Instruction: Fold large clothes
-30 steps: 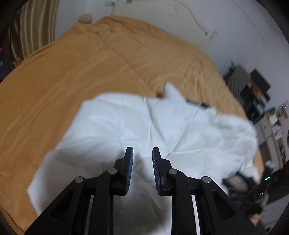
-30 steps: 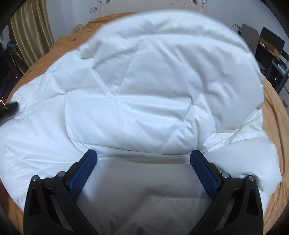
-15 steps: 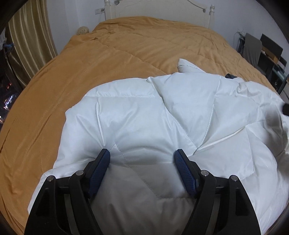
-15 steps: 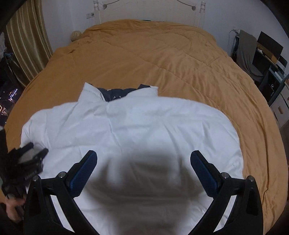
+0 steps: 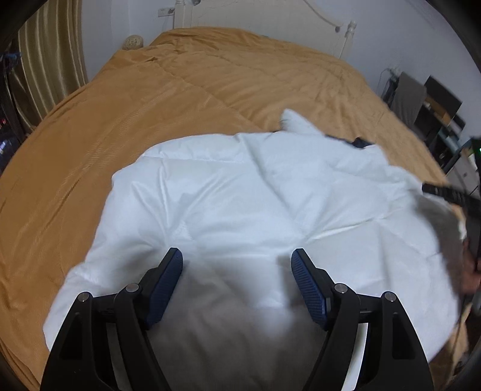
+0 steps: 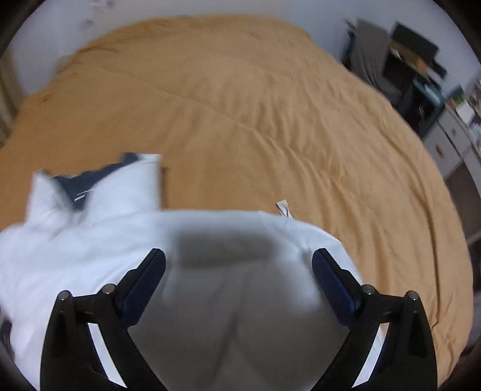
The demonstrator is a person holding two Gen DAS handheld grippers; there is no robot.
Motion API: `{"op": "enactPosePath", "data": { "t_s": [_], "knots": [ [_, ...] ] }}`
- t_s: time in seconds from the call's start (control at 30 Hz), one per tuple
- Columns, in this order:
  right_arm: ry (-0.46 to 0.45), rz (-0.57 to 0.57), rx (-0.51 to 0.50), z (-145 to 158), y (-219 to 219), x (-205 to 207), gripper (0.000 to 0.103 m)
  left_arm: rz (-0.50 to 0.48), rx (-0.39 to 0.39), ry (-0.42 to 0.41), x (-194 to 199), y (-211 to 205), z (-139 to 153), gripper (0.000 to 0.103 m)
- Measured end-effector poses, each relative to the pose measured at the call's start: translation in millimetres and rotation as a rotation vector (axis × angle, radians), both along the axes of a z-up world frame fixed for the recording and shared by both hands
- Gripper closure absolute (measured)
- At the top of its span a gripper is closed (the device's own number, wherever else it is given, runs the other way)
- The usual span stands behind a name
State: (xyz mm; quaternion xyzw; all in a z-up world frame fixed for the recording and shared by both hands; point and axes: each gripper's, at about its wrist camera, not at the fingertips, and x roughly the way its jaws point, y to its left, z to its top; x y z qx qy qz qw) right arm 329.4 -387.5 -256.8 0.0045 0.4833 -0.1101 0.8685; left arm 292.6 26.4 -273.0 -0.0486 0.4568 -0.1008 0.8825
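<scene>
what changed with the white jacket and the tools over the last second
The left tool opened and let go of the white puffer jacket. The flap that filled the right tool's view dropped flat, and that view swung right. The right tool stayed open; the jacket stayed on the orange bedspread.

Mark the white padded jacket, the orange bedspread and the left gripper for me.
white padded jacket (image 5: 240, 192), left wrist view, on its quilted upper surface.
orange bedspread (image 5: 186, 99), left wrist view, on bare cover beyond the jacket.
left gripper (image 5: 237, 258), left wrist view, midway between its open fingertips.

Orange bedspread (image 5: 210, 99), white headboard (image 5: 270, 27), gold curtain (image 5: 51, 60).
</scene>
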Motion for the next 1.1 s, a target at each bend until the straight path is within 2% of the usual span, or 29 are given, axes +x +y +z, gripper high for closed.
{"op": "enactPosePath", "data": {
  "t_s": [0.1,0.17,0.23,0.27,0.3,0.33,0.4,0.47,0.53,0.57,0.63,0.67,0.73,0.77,0.87,0.93,1.1],
  "knots": [
    [-0.113,0.147,-0.013,28,28,-80,0.004,-0.028,-0.066,-0.044,-23,-10,17,0.028],
    [-0.131,0.203,-0.051,25,41,-119,0.0,-0.073,-0.073,-0.068,-36,-25,21,0.028],
    [-0.087,0.208,-0.086,-1,41,-133,0.0,-0.12,-0.066,-0.045,-46,-39,9,0.025],
    [-0.025,0.203,-0.098,-26,34,-134,0.0,-0.142,-0.047,-0.04,-51,-45,-1,0.025],
    [-0.031,0.207,-0.04,-40,24,-137,0.0,-0.157,-0.019,-0.056,-58,-49,-9,0.025],
    [-0.076,0.196,0.057,-51,8,-143,0.0,-0.168,0.019,-0.086,-64,-52,-13,0.025],
    [-0.083,0.171,0.133,-53,-3,-145,0.0,-0.158,0.061,-0.097,-72,-53,-8,0.025],
    [-0.076,0.159,0.107,-53,2,-141,0.0,-0.133,0.028,-0.118,-78,-55,8,0.025],
    [-0.083,0.158,0.098,-54,3,-141,0.0,-0.183,-0.017,-0.175,-83,-67,23,0.024],
    [-0.087,0.155,0.106,-54,4,-146,0.0,-0.231,0.005,-0.187,-80,-82,25,0.02],
    [-0.09,0.154,0.11,-54,4,-149,0.0,-0.293,0.094,-0.156,-64,-113,16,0.019],
    [-0.089,0.154,0.108,-54,4,-148,0.0,-0.302,0.131,-0.125,-55,-124,8,0.019],
    [-0.088,0.155,0.112,-54,1,-148,0.0,-0.296,0.195,-0.06,-23,-142,-11,0.012],
    [-0.087,0.154,0.112,-55,0,-148,0.0,-0.281,0.195,-0.037,-8,-144,-15,0.007],
    [-0.091,0.154,0.11,-55,3,-153,0.0,-0.211,0.18,0.058,42,-144,-18,0.007],
    [-0.093,0.154,0.109,-57,4,-154,0.0,-0.17,0.205,0.109,75,-146,-25,0.0],
    [-0.094,0.153,0.109,-58,4,-154,0.0,-0.127,0.268,0.115,122,-153,-29,0.0]
  ]
}}
